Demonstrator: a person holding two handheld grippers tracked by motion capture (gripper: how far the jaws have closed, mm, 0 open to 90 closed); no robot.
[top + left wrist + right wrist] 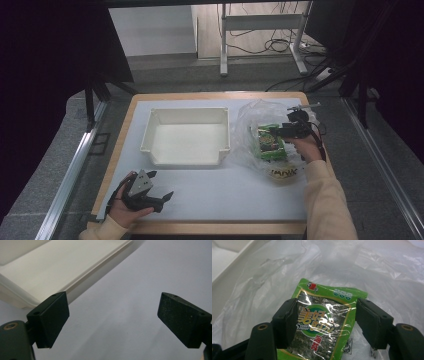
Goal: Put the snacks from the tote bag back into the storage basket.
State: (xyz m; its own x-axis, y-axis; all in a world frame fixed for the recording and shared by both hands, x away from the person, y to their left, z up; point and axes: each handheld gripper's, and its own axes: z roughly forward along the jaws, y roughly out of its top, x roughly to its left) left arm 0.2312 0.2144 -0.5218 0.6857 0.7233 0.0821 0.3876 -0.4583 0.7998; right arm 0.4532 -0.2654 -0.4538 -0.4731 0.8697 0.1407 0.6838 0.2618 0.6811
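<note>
A clear plastic bag (247, 117) lies at the right of the table with a green seaweed snack packet (271, 145) inside it. My right gripper (274, 131) reaches into the bag from the right. In the right gripper view the packet (324, 322) lies between the jaws of this gripper (327, 315). Its left edge runs under the left jaw and its right edge stands just off the right jaw, so the pads do not press it. My left gripper (162, 183) rests low near the front left of the table, open and empty (113, 312).
An empty white tray (150, 130) sits in the middle of the white mat, left of the bag; its wall (75, 275) shows ahead of my left gripper. A yellowish packet (282, 173) lies in the bag's near end. The mat's front middle (235, 195) is bare.
</note>
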